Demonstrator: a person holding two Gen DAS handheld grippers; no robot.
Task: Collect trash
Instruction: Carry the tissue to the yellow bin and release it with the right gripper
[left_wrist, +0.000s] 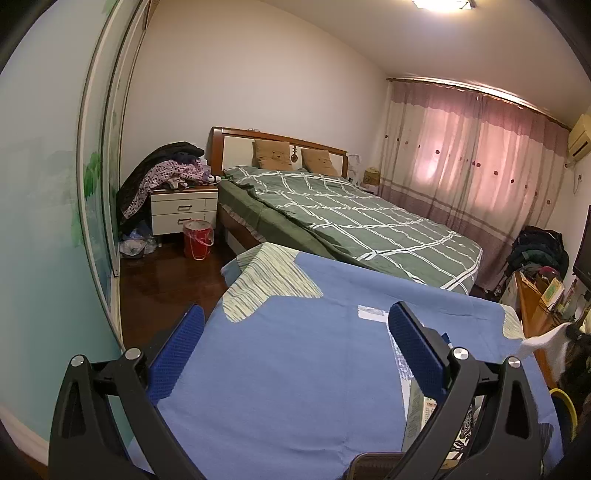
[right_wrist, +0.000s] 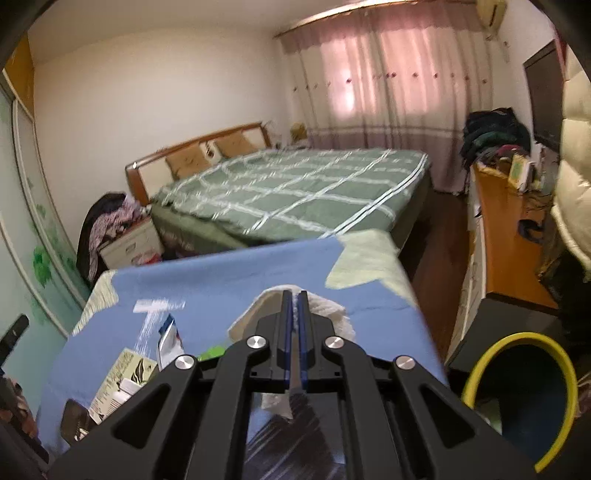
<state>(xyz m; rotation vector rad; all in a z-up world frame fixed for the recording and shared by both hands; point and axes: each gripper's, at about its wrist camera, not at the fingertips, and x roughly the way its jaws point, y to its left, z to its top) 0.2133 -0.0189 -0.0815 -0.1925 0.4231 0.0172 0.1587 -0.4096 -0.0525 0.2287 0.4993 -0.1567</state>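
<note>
While the right tool (right_wrist: 294, 314) pinches a crumpled white tissue (right_wrist: 328, 314) between pressed-together pads, just above the blue-clothed tabletop (right_wrist: 229, 280), the step in hand reads as carrying a first piece of trash. Next move likely calls for swinging it over the yellow-rimmed bin (right_wrist: 517, 398), right of the tabletop, then releasing. Left tool (left_wrist: 295, 354) hovers spread and empty over the tabletop. Printed packets (right_wrist: 122, 376) near the tabletop's left edge are blurred; contents unreadable. Bin interior is dark.
</note>
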